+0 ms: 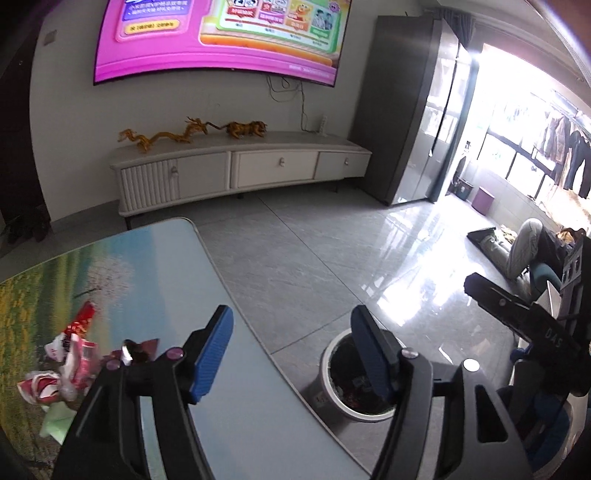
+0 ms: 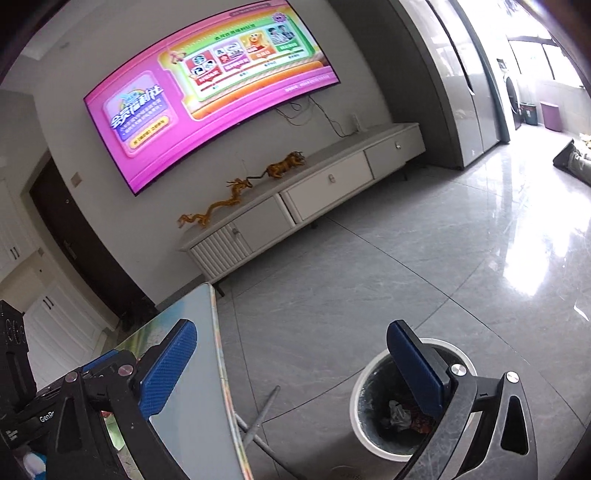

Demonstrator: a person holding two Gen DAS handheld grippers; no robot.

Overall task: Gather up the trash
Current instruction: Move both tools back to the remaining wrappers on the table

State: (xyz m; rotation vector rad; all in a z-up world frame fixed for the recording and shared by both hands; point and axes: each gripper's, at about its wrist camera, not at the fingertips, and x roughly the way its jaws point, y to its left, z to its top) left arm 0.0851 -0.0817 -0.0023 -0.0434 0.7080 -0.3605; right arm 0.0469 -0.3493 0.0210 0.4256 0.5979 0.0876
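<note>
Crumpled red, white and pink wrappers (image 1: 70,365) lie in a heap on the table (image 1: 166,266), left of my left gripper (image 1: 291,317). Its blue pads stand open with nothing between them, over the table's right edge. A round white-rimmed trash bin (image 1: 325,365) stands on the floor beside the table, partly behind the right pad. My right gripper (image 2: 291,332) is wide open and empty, above the gap between the table (image 2: 199,369) and the bin (image 2: 360,391), which holds dark bits of rubbish. One of the right gripper's fingers (image 1: 498,301) shows at the right edge of the left wrist view.
Grey tile floor (image 2: 406,258) stretches to a white TV cabinet (image 1: 240,173) bearing golden dragon and tiger figures, under a lit TV (image 1: 221,33). A tall grey fridge (image 1: 410,110) stands to the right. A person (image 1: 524,247) sits on the floor far right. Grey table legs (image 2: 258,413) cross beneath the tabletop.
</note>
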